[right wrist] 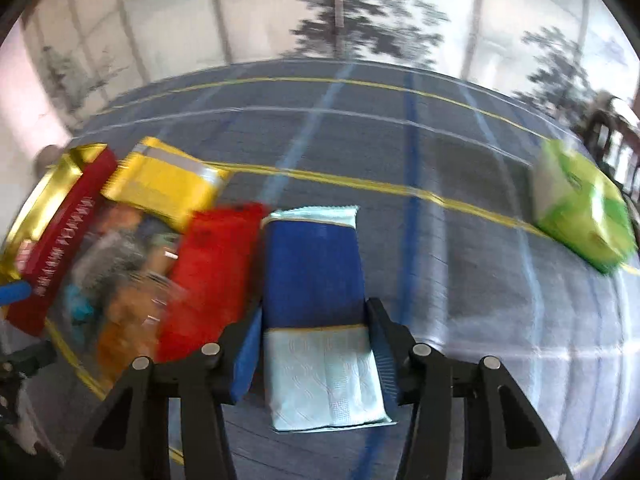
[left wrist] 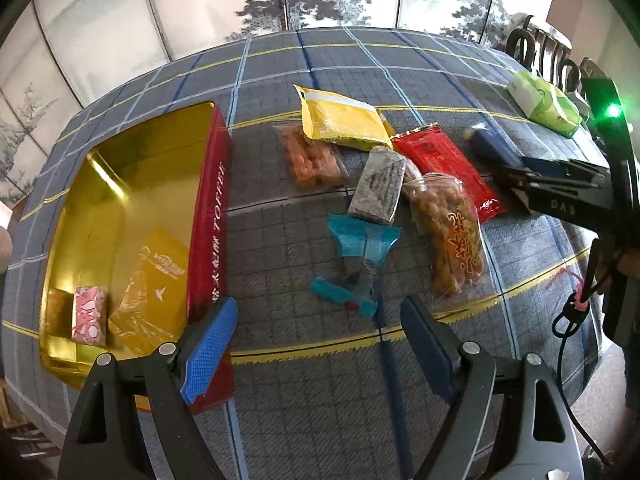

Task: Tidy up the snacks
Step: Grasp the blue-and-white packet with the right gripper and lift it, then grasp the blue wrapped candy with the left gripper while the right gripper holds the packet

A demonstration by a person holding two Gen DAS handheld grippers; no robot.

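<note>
An open gold tin with a red side (left wrist: 212, 220) stands at the left, with a pink pack (left wrist: 90, 314) and a gold pack (left wrist: 156, 280) inside. Loose snacks lie mid-table: a yellow pack (left wrist: 340, 120), an orange bag (left wrist: 312, 160), a grey pack (left wrist: 378, 184), a red pack (left wrist: 444, 164), a clear bag of fried sticks (left wrist: 448, 232) and a teal wrapper (left wrist: 360, 252). My left gripper (left wrist: 318, 312) is open just short of the teal wrapper, beside the tin's corner. My right gripper (right wrist: 315, 314) has both pads against the sides of a blue and pale pack (right wrist: 312, 264).
A green tissue pack (left wrist: 544, 104) lies at the far right near a dark chair back (left wrist: 532, 44). The checked cloth (left wrist: 360, 400) covers the round table. A painted screen stands behind it. The right wrist view is blurred.
</note>
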